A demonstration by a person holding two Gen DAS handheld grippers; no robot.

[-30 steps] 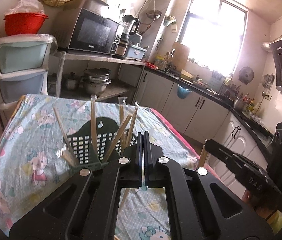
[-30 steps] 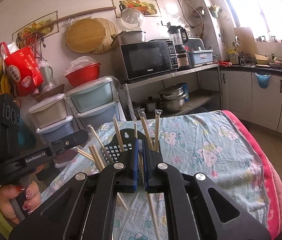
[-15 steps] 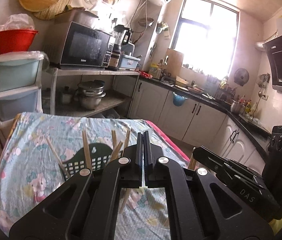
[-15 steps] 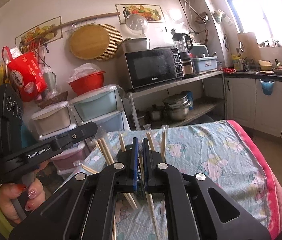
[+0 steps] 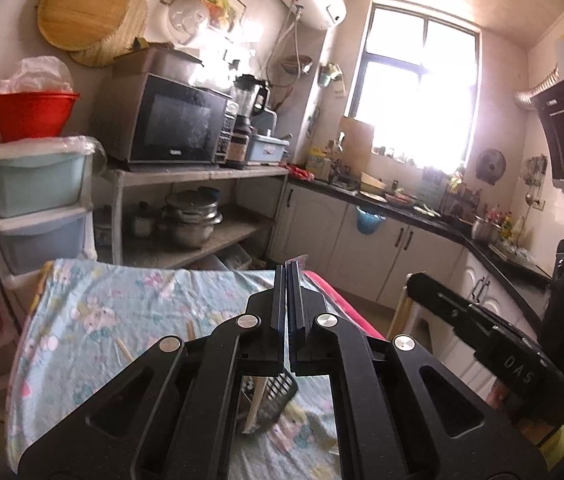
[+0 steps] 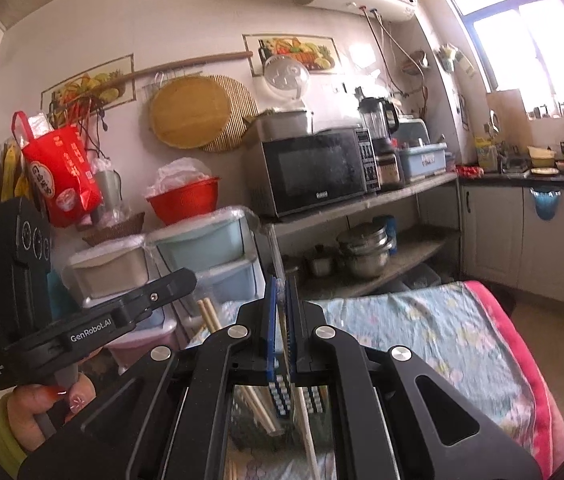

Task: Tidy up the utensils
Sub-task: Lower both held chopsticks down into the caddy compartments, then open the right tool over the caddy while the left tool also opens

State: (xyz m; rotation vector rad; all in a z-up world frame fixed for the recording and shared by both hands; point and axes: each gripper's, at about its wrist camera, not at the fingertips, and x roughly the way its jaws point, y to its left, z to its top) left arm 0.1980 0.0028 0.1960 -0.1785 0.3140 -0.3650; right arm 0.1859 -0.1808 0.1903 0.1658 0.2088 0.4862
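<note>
Both claws, left (image 5: 288, 270) and right (image 6: 281, 284), have risen, clamped, nearly level.

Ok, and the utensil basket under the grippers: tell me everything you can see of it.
The utensil basket looks like dark, greenish-black plastic with gridded openwork walls. Only a lower corner shows in the left wrist view, below the left gripper. The right wrist view gives a dim glimpse through the gripper frame. It stands on the cartoon-print tablecloth. Wooden chopsticks lean inside it. Its rim and full shape are hidden.
</note>
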